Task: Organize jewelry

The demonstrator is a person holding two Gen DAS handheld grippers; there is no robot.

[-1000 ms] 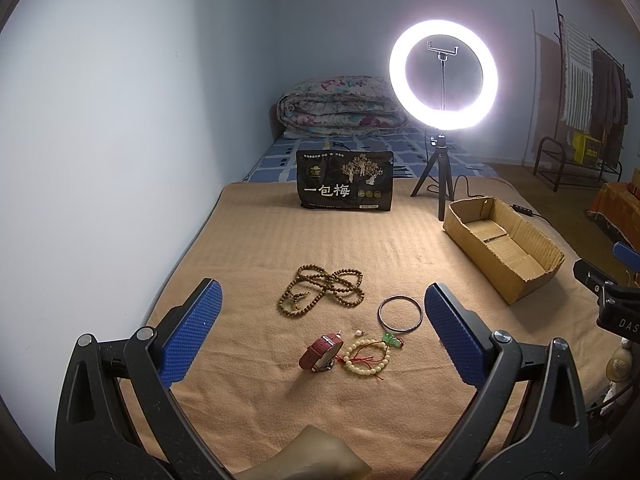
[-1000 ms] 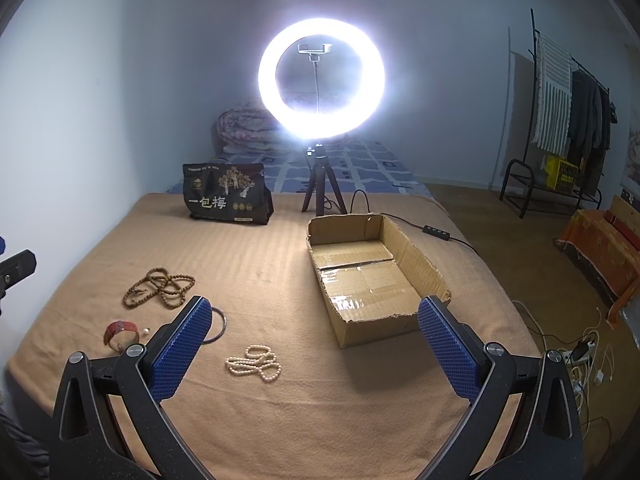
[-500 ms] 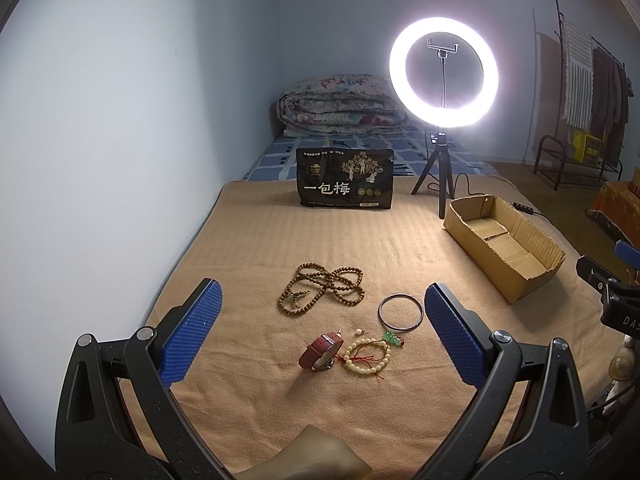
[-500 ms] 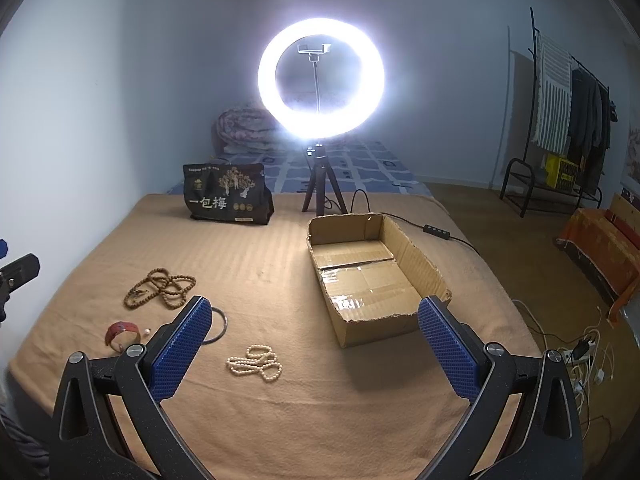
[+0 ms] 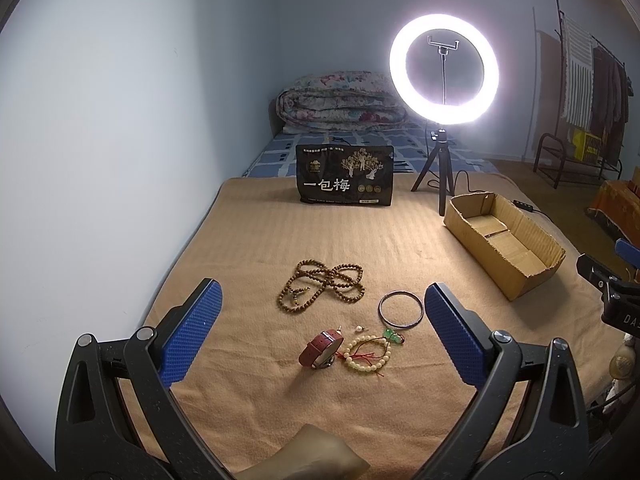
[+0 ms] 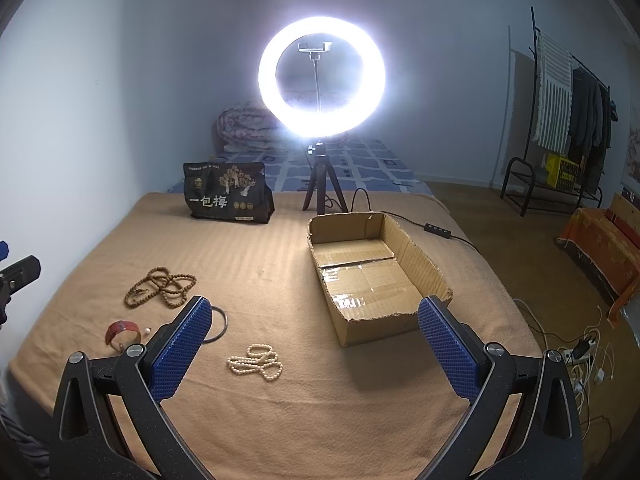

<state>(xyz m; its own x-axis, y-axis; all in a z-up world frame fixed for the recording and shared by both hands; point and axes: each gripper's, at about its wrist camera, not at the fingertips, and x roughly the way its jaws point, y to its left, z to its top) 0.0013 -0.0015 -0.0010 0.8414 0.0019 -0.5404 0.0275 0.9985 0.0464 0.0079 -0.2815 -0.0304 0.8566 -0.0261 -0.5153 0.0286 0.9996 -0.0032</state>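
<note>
Both grippers, left [image 5: 320, 326] & right [image 6: 314, 340], agape w/ nothing; black bag [image 5: 345, 179] reads "一包梅".

My left gripper [image 5: 320, 332] and right gripper [image 6: 316, 340] carry blue dimpled pads on black frames. Tan ribbed blanket [image 5: 320, 232] covers the bed. Long brown wooden bead strand [image 5: 322, 286]; dark red watch strap [image 5: 320, 349]; cream bead bracelet [image 5: 369, 354] with red thread; small green pendant [image 5: 392, 336]; dark metal bangle [image 5: 401, 309]; cream pearl strand [image 6: 256, 362]. Plain brown cardboard box [image 6: 424, 264]. Black pouch [image 5: 345, 180] with gold tree print, white characters.
</note>
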